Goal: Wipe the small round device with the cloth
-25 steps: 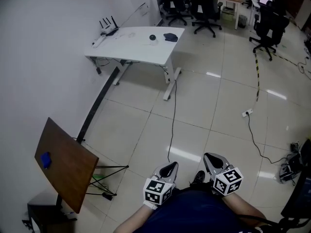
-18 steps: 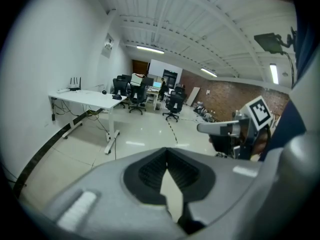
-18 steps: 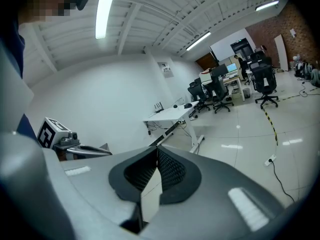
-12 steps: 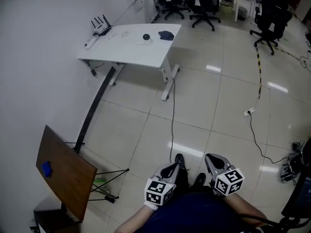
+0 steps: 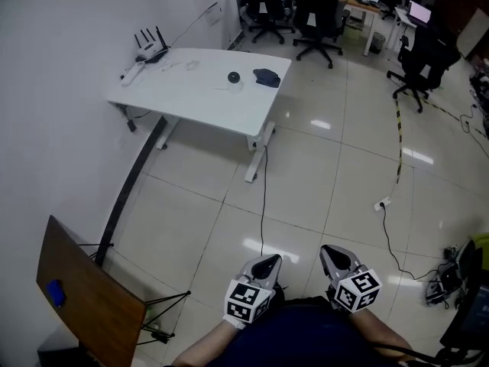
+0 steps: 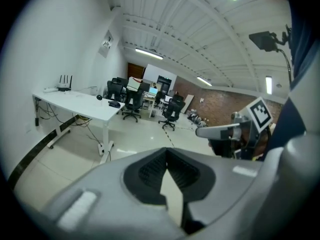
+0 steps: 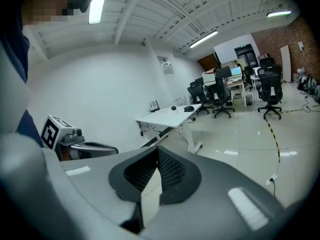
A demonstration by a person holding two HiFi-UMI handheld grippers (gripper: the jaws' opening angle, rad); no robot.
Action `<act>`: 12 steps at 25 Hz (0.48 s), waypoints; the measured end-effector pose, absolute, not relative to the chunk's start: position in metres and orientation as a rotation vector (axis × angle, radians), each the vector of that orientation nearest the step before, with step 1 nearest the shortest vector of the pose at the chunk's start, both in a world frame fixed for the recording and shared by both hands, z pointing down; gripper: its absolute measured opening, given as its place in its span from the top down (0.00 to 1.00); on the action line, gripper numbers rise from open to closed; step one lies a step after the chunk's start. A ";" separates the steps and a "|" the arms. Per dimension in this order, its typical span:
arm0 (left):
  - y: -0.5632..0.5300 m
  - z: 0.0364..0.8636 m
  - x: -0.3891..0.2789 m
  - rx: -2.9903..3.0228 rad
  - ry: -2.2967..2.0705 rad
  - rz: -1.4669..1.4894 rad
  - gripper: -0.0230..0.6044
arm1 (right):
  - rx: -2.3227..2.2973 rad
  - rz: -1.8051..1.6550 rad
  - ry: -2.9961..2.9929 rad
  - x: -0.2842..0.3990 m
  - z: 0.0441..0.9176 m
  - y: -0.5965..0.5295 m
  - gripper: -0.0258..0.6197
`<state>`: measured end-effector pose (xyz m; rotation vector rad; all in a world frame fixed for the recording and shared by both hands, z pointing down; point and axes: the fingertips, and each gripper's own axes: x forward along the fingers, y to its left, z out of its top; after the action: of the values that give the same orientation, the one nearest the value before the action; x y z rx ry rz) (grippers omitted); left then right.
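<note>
Far ahead in the head view, the small round dark device (image 5: 234,77) sits on a white table (image 5: 183,90), with the dark cloth (image 5: 266,76) lying just to its right. Both grippers are held low near my body, several floor tiles short of the table. The left gripper (image 5: 264,263) and the right gripper (image 5: 331,254) are shut with nothing in them. The left gripper view shows the left gripper (image 6: 167,153) with its jaws together, and the device (image 6: 99,97) and cloth (image 6: 114,104) far off. From the right gripper (image 7: 158,150), the device (image 7: 173,108) and cloth (image 7: 188,108) look tiny.
A router (image 5: 147,49) stands at the table's far left corner. A cable (image 5: 264,197) runs over the tiled floor from the table leg towards me. A tilted brown board on a stand (image 5: 84,300) is at lower left. Office chairs (image 5: 321,14) crowd the back, and more cables (image 5: 390,228) lie at right.
The whole view has advanced over the floor: the table, device and cloth sit closer and larger, and the brown board has slid down-left. Both grippers keep their place by my body, still shut.
</note>
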<state>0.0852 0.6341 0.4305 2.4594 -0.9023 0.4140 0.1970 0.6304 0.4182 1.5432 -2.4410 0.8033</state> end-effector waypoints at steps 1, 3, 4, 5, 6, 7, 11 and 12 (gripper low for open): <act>0.624 0.430 0.081 2.457 -0.891 0.400 0.96 | 1.544 0.792 -2.438 0.191 0.416 0.620 0.94; 0.603 0.430 0.073 2.452 -0.876 0.388 0.96 | 1.542 0.782 -2.431 0.181 0.415 0.601 0.94; 0.593 0.430 0.070 2.447 -0.874 0.383 0.96 | 1.540 0.782 -2.425 0.178 0.415 0.593 0.94; 0.585 0.431 0.066 2.442 -0.879 0.376 0.96 | 1.539 0.783 -2.417 0.176 0.415 0.586 0.94; 0.577 0.432 0.062 2.436 -0.892 0.368 0.96 | 1.541 0.783 -2.409 0.175 0.415 0.580 0.94; 0.569 0.433 0.059 2.431 -0.912 0.359 0.96 | 1.542 0.783 -2.403 0.174 0.416 0.573 0.94; 0.540 0.441 0.054 2.404 -0.960 0.338 0.96 | 1.515 0.796 -2.404 0.169 0.424 0.543 0.94; 0.533 0.444 0.055 2.394 -0.961 0.341 0.96 | 1.500 0.804 -2.410 0.168 0.427 0.535 0.94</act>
<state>0.0546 0.5330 0.4435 2.3945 -0.9614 0.3411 0.1678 0.5355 0.4275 1.5000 -2.4102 0.8040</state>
